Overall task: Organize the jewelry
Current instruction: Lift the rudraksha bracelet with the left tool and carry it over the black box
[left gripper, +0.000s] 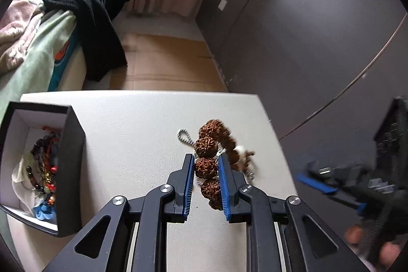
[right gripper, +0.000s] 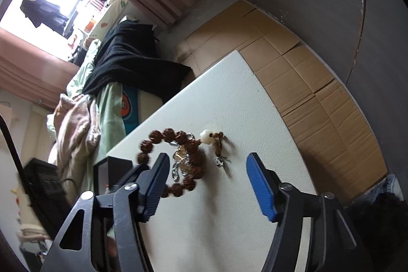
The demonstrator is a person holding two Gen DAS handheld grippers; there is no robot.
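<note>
A bracelet of big brown knobbly beads with one white bead lies on the white table. My left gripper is shut on one of its beads. A silver chain lies under and beside the bracelet. A black jewelry box at the left holds several bead pieces. In the right wrist view the bracelet hangs slightly blurred above the table. My right gripper is open and empty near it; it also shows blurred in the left wrist view.
A bed with a black garment and pale bedding stands beyond the table's left side. Flattened cardboard covers the floor past the far edge. A dark wall runs along the right. The box corner shows behind my right gripper's left finger.
</note>
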